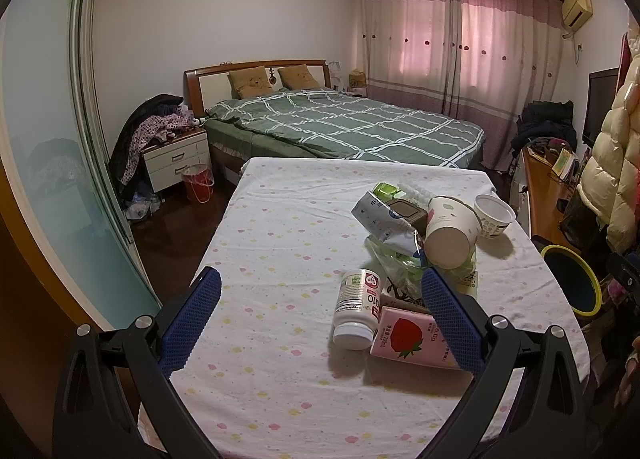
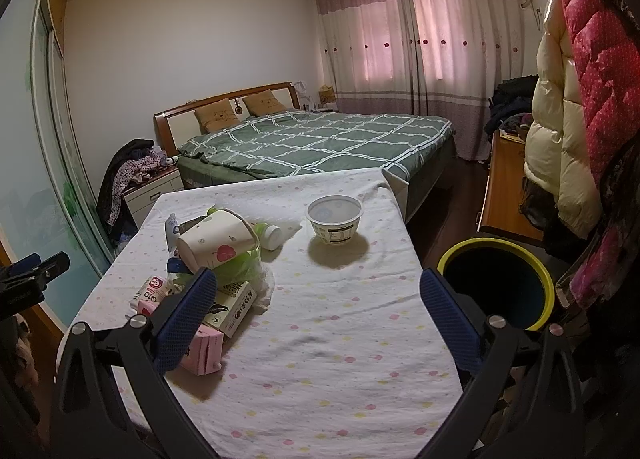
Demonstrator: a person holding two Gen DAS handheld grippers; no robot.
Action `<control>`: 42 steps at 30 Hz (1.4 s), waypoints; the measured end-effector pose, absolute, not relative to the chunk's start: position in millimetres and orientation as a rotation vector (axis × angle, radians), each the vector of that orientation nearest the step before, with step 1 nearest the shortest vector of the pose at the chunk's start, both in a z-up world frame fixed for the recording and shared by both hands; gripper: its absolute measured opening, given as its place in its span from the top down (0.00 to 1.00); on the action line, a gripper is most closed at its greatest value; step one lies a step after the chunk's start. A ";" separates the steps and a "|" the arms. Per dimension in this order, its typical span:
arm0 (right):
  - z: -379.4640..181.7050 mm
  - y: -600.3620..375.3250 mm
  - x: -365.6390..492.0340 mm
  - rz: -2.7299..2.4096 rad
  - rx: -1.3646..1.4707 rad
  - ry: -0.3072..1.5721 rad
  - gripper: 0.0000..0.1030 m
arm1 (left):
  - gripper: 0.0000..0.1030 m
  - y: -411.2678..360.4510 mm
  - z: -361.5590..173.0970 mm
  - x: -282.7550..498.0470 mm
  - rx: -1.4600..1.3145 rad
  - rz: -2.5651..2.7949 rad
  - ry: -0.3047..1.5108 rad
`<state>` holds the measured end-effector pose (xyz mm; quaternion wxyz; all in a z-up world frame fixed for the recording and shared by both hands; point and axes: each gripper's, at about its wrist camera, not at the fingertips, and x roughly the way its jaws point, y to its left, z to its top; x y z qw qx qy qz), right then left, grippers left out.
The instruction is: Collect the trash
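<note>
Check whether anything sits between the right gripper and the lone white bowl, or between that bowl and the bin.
Nothing visible does. Bare tablecloth lies between the open right gripper and the white bowl; the trash pile sits off to its left. The yellow-rimmed bin stands open beside the table's right edge.

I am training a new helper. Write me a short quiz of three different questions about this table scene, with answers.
1. True or false: the left gripper is shut on the white bottle.
2. Which stands apart from the trash pile? A) pink strawberry carton B) white bowl C) paper cup
3. Fill in: the bin beside the table has a ______ rim.

Key: 1 false, both grippers are open; 2 B; 3 yellow.
</note>
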<state>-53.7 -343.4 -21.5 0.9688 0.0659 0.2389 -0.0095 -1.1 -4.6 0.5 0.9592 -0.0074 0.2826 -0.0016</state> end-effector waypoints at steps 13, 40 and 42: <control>-25.2 -344.6 -52.1 -0.017 0.137 0.485 0.06 | 0.04 -6.6 0.0 -1.9 -0.010 -0.005 0.572; -26.7 -345.9 -50.7 -0.015 0.146 0.490 0.06 | 0.04 -9.1 -0.8 -2.8 -0.005 -0.007 0.573; -26.8 -345.9 -50.6 -0.015 0.146 0.490 0.06 | 0.04 -9.2 -0.8 -2.8 -0.005 -0.008 0.574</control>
